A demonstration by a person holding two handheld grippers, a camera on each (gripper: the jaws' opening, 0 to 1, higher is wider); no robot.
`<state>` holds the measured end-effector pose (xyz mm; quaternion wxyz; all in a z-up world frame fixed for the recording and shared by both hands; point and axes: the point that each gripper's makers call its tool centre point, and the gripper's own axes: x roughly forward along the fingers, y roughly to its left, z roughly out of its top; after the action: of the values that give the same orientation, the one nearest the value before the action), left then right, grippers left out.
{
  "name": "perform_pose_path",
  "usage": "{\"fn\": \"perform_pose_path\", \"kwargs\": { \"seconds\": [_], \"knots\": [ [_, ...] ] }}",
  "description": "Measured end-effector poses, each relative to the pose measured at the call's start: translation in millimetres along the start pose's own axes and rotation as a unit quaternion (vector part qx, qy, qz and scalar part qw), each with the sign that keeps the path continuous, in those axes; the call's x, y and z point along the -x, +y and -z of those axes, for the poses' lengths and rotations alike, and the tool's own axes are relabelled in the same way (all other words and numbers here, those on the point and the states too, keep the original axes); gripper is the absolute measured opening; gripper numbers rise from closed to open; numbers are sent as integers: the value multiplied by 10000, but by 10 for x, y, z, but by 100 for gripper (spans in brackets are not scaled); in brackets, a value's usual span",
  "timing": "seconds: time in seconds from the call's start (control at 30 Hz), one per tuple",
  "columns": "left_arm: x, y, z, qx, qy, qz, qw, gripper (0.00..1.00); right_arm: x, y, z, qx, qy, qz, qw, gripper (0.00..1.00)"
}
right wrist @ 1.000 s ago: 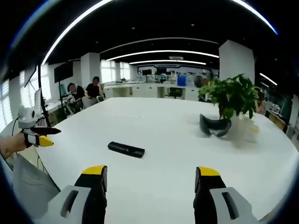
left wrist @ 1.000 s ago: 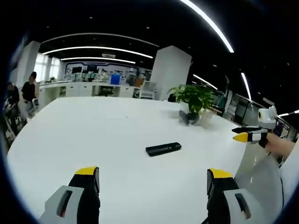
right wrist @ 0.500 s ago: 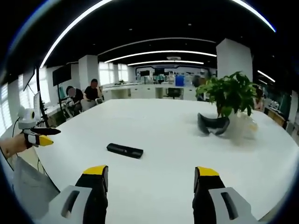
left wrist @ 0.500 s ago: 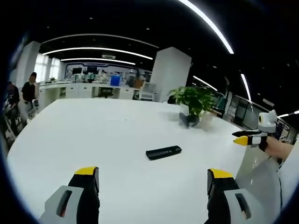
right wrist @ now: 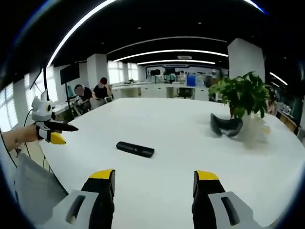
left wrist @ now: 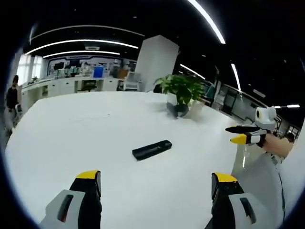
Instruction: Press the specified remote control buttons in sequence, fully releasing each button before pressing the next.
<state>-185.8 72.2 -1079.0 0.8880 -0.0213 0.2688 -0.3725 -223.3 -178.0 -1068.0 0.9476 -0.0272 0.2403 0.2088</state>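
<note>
**Both grippers held off the table, remote untouched**

The left gripper (left wrist: 156,183) and right gripper (right wrist: 155,180) hover above the white table (left wrist: 71,138), jaws spread wide with nothing between them. The black remote (left wrist: 152,150) lies flat mid-table, well apart from both. Its buttons are too small to make out. A potted plant (right wrist: 244,95) stands farther back.

One remote (left wrist: 152,150) lies on the bench (left wrist: 71,138). One potted plant (right wrist: 244,95) and one dark headset (right wrist: 226,126) stand near the bench's far edge. Two tools are held: left tool (left wrist: 155,183), right tool (right wrist: 155,182). Two people (right wrist: 90,91) sit beyond the bench.
</note>
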Motion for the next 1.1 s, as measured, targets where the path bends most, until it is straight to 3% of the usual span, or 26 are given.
{"fn": "perform_pose_path", "kwargs": {
  "seconds": [0.2, 0.3, 0.37, 0.47, 0.6, 0.63, 0.73, 1.0, 1.1],
  "knots": [
    [-262, 11, -76, -570, 405, 340, 9970, 100, -37, -6, 1, -60, 19, -98, 9999, 65],
    [-423, -19, -53, -792, 763, 573, 9923, 100, -20, -8, 12, 27, 50, -52, 10000, 64],
    [-522, -21, -71, -968, 847, 676, 9894, 100, -7, -5, 65, 6, 124, -48, 9999, 63],
    [-688, 20, -43, -1318, 1233, 796, 9803, 99, -1, 98, 221, -527, 371, -399, 9971, 59],
    [-860, 105, -28, -1932, 1684, 958, 9618, 97, -4, 113, 259, -307, 456, -462, 9974, 62],
    [-875, 114, -22, -1978, 1740, 984, 9596, 96, -3, 112, 262, -265, 471, -458, 9975, 62],
    [-1000, 206, 27, -2231, 2131, 1121, 9446, 93, 4, 150, 270, -169, 513, -524, 9972, 61],
    [-1281, 299, 142, -2279, 2628, 1474, 9259, 87, -10, 242, 281, -315, 463, -749, 9956, 56],
    [-1374, 373, 189, -2332, 2825, 1477, 9187, 82, 7, 375, 154, -355, 161, -1176, 9923, 54]
  ]
}}
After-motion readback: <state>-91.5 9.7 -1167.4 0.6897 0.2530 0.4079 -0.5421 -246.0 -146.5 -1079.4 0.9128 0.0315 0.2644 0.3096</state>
